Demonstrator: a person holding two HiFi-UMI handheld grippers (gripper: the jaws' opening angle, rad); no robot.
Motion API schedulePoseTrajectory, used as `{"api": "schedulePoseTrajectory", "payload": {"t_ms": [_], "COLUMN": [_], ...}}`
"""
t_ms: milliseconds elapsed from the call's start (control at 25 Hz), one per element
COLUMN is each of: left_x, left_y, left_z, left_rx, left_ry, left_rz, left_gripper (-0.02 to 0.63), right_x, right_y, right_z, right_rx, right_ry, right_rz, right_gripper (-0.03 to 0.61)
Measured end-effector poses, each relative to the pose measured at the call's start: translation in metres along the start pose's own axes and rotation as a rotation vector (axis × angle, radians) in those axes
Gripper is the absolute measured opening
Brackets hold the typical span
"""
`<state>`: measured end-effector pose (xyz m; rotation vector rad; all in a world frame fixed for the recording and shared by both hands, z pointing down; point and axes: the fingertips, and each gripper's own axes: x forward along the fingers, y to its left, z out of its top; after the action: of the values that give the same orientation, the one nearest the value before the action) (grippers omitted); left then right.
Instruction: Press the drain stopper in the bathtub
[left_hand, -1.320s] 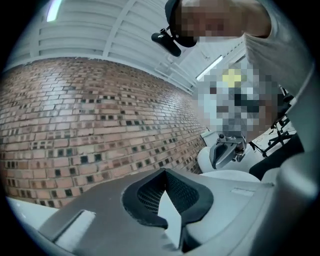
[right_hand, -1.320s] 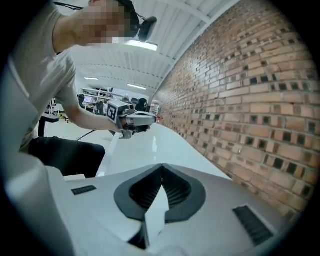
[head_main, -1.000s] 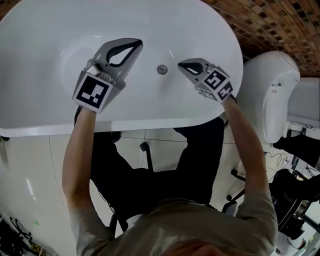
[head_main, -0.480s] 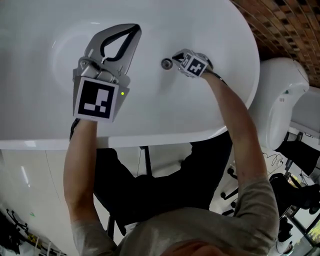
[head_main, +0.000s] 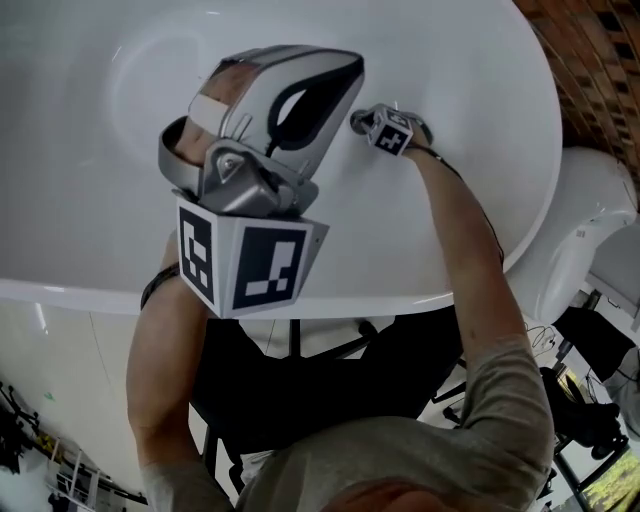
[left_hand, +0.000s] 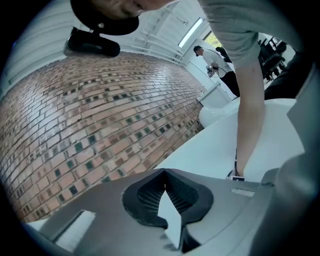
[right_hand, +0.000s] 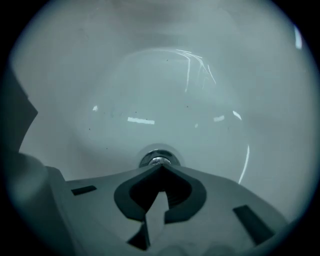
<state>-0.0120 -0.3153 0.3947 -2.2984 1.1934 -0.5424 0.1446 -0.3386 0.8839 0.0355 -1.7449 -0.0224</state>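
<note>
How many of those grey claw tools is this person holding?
2. The left gripper is raised over the bathtub, jaws together; the right gripper is down inside it, closed tips at the drain stopper. None appears hidden.

Count: bathtub (head_main: 470, 230) x1, drain stopper (right_hand: 156, 160) x1, left gripper (left_hand: 164, 171) + right gripper (right_hand: 161, 167) = 2 total, brick wall (left_hand: 75, 125) x1.
</note>
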Motion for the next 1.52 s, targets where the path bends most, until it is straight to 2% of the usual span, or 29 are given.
{"api": "schedulePoseTrajectory", "payload": {"t_ms": [200,320,480,600,760,840,960,1040,1120,1240,1440,1520], "left_x": [-0.002,-0.003,0.001,0.001,-0.002,0.002,0.004,-0.003,-0.016,-0.053,-0.133,-0.178], "left_y": [-0.009,-0.013,-0.022,-0.024,-0.017,-0.012,-0.004,0.002,0.011,0.036,0.065,0.066], "left_z": [0.004,0.003,-0.002,-0.009,-0.025,-0.031,-0.038,-0.033,-0.014,0.039,0.178,0.230], "left_rx": [0.126,0.166,0.228,0.242,0.231,0.219,0.177,0.131,0.092,0.061,0.026,-0.016], "left_ry": [0.010,0.012,0.024,0.030,0.044,0.046,0.052,0.034,-0.003,-0.079,-0.284,-0.375], "left_rz": [-0.024,-0.026,-0.033,-0.041,-0.031,-0.024,0.004,0.052,0.111,0.185,0.227,0.252], "left_gripper": [0.006,0.006,0.006,0.006,0.006,0.006,0.006,0.006,0.006,0.006,0.006,0.006], "right_x": [0.007,0.012,0.007,-0.023,-0.103,-0.170,-0.300,-0.393,-0.480,-0.585,-0.721,-0.764], "right_y": [0.001,0.003,-0.001,-0.015,-0.036,-0.051,-0.055,-0.033,-0.001,0.050,0.149,0.197], "right_z": [0.003,0.003,0.000,0.011,0.048,0.070,0.107,0.118,0.113,0.109,0.104,0.103], "right_rx": [-0.019,-0.042,0.014,0.043,0.005,0.018,0.112,0.177,0.199,0.167,0.112,0.079], "right_ry": [0.006,0.018,0.037,0.029,-0.078,-0.180,-0.452,-0.650,-0.793,-0.950,-1.217,-1.312], "right_rz": [0.012,-0.033,-0.007,-0.035,-0.137,-0.231,-0.384,-0.446,-0.501,-0.588,-0.715,-0.753], "right_gripper": [0.008,0.006,0.006,0.002,0.002,0.002,0.002,0.000,0.000,0.001,0.000,0.000]}}
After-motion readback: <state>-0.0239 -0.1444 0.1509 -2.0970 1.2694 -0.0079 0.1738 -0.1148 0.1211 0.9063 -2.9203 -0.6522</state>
